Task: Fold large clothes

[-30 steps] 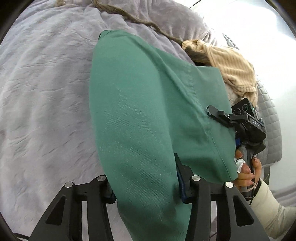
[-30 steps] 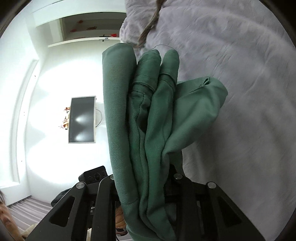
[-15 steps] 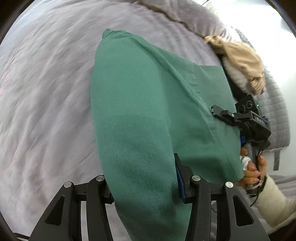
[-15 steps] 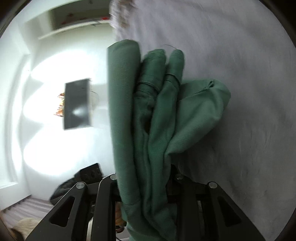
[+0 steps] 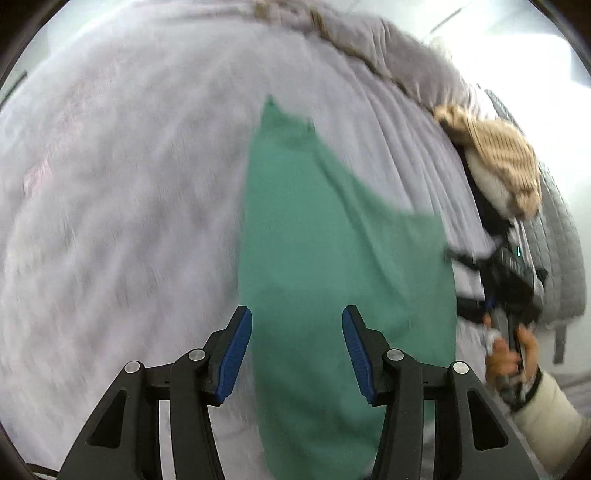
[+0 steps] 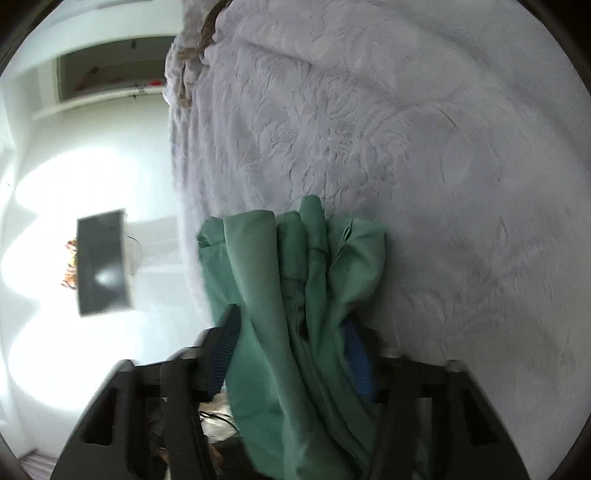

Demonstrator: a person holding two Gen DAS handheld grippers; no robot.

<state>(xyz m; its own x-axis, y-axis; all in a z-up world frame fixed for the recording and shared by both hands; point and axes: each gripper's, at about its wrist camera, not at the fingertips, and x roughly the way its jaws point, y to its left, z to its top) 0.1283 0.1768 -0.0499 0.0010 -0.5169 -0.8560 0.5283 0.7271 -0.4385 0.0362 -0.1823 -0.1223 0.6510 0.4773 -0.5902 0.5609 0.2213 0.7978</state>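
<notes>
The green garment (image 5: 314, 240) lies as a long folded strip on the lilac bed cover (image 5: 129, 203). My left gripper (image 5: 297, 343) hovers over its near part with its jaws opening. Both blue pads are bare and the cloth lies below them, untouched. At the strip's right edge a hand (image 5: 509, 354) in a cream sleeve holds my right gripper (image 5: 506, 273), which is blurred here. In the right wrist view my right gripper (image 6: 290, 350) is shut on a bunched end of the green garment (image 6: 295, 258), whose folds rest on the bed cover (image 6: 406, 147) near its edge.
A beige striped garment (image 5: 506, 155) lies at the bed's far right, beside a grey quilted blanket (image 5: 565, 258). Rumpled cover with a tan trim (image 5: 332, 33) is heaped at the back. Beyond the bed edge are a white wall and a dark screen (image 6: 101, 267).
My left gripper has let go of the green cloth, which has dropped onto the bed. My right gripper has lowered its bunch onto the cover. Both views have swung across the bed.
</notes>
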